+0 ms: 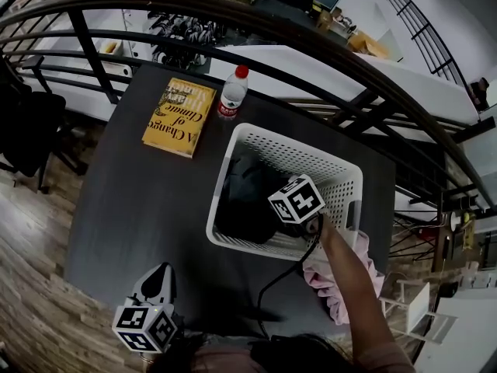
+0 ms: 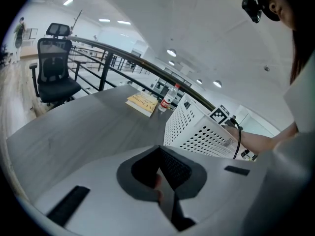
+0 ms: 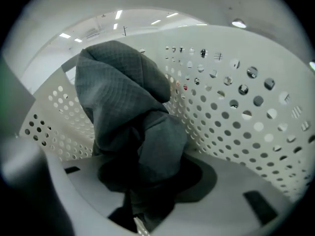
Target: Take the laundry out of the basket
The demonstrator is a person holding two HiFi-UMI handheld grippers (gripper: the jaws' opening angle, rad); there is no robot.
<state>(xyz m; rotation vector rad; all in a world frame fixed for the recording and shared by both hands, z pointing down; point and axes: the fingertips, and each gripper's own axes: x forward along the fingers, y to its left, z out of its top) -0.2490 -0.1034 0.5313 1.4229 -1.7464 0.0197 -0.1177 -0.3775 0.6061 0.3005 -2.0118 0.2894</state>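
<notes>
Setting: A dark counter [image 1: 132,208] stood beside a curved black railing [image 1: 233,10], seen steeply from above by a person holding a gripper in each hand.

Basket: A white perforated laundry basket [image 1: 342,185] sat on the counter's right half, upright and open at the top.

Laundry: A dark grey garment [image 1: 248,200] lay bunched inside the basket, against its left wall. In the right gripper view its quilted-looking fabric rose in a crumpled heap in front of the basket's dotted wall.

Right gripper: The right gripper [image 1: 293,200] reached down into the basket from its near right corner, marker cube uppermost. Its jaws were clenched on a fold of the dark grey garment – the cloth filled the gap between them.

Left gripper: The left gripper [image 1: 161,274] hung above the near edge of the counter, well apart from the basket. Its jaws were drawn together with nothing between them.

Pink cloth: A pink garment [image 1: 334,286] lay crumpled on the counter just beside the basket's near right corner, under the person's right forearm [image 1: 349,270].

Other things: A yellow book [image 1: 180,116] lay flat at the counter's far side, left of the basket – a clear water bottle [image 1: 232,93] with a red cap stood just beside it. A black office chair [image 2: 56,77] stood on the wooden floor beyond the counter.
</notes>
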